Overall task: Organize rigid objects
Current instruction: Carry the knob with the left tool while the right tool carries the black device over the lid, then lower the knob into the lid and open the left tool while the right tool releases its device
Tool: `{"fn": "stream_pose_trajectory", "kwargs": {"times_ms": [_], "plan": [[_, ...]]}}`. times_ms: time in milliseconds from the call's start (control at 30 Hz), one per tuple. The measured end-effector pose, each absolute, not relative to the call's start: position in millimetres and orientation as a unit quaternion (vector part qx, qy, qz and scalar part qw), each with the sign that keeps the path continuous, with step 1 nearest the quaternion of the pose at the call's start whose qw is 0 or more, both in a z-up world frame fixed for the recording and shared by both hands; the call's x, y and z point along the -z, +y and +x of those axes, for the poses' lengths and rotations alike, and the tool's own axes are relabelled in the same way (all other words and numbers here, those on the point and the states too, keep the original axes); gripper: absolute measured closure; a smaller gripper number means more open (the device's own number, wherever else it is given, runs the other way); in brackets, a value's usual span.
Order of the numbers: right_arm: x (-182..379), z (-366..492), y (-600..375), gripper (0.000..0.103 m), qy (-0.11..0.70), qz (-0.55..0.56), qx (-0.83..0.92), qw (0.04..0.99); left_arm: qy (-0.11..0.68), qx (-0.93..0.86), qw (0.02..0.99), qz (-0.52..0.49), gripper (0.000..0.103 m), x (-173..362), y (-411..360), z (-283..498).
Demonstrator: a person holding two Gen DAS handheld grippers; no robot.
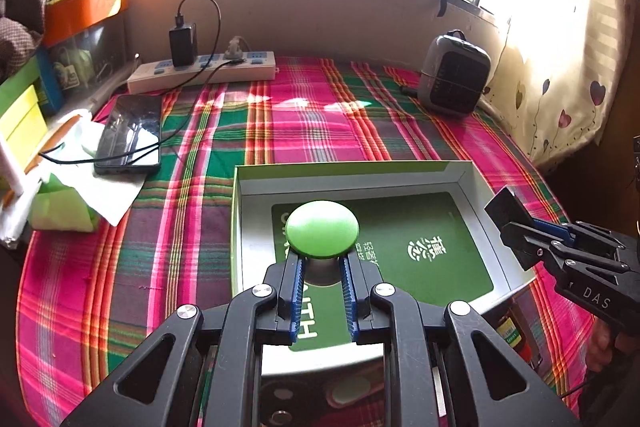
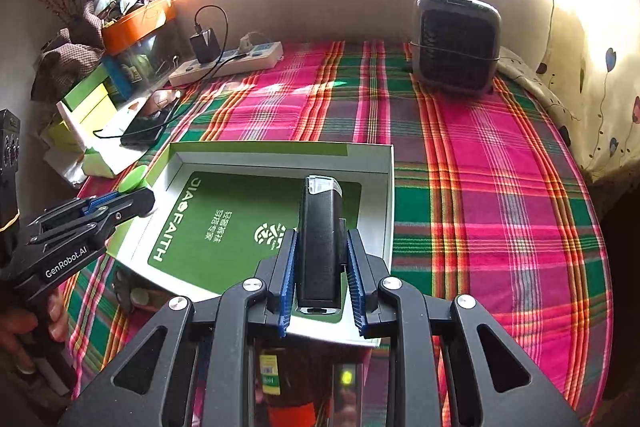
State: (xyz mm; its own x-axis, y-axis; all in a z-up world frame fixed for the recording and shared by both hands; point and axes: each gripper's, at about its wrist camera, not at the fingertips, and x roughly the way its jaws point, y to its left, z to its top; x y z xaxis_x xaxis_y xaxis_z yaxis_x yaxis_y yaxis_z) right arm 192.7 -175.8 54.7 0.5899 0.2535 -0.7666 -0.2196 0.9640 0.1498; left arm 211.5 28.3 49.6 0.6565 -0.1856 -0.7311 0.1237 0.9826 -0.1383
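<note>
Broadly, a plaid-covered bed (image 1: 320, 115) carries everything; near its front lies an open white box lid (image 2: 384, 187) with a green card lining its floor. Both tongs hover over it. The right tongs (image 2: 322, 267) look loosely closed around a black rectangular device (image 2: 320, 247), its long axis pointing forward along the fingers, directly above the box's right half. The left tongs (image 1: 322, 291) pinch a round green-topped object (image 1: 323, 235) over the left half. Each load hangs about equally near the box floor, so lowering looks like the next step. Objects under both tools are hidden; the green item's underside cannot be made out.
</note>
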Motion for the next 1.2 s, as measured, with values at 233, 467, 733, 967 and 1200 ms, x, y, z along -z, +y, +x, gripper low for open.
{"fn": "stream_pose_trajectory", "kwargs": {"times_ms": [233,467,733,967,1200], "plan": [[-42,220,-166,0.079,0.446,0.004,-0.135,0.885,0.417,0.083,0.905,-0.032,0.086,-37,26,237],[-32,235,-162,0.079,0.454,-0.006,-0.133,0.881,0.427,0.082,0.9,-0.027,0.086,-25,22,252],[-24,242,-161,0.078,0.46,-0.008,-0.132,0.878,0.434,0.079,0.897,-0.023,0.086,-18,20,256],[-20,244,-160,0.078,0.461,-0.009,-0.13,0.878,0.434,0.075,0.898,-0.022,0.086,-15,21,258],[-19,244,-160,0.078,0.458,-0.01,-0.127,0.879,0.435,0.073,0.897,-0.021,0.086,-15,21,258]]}}
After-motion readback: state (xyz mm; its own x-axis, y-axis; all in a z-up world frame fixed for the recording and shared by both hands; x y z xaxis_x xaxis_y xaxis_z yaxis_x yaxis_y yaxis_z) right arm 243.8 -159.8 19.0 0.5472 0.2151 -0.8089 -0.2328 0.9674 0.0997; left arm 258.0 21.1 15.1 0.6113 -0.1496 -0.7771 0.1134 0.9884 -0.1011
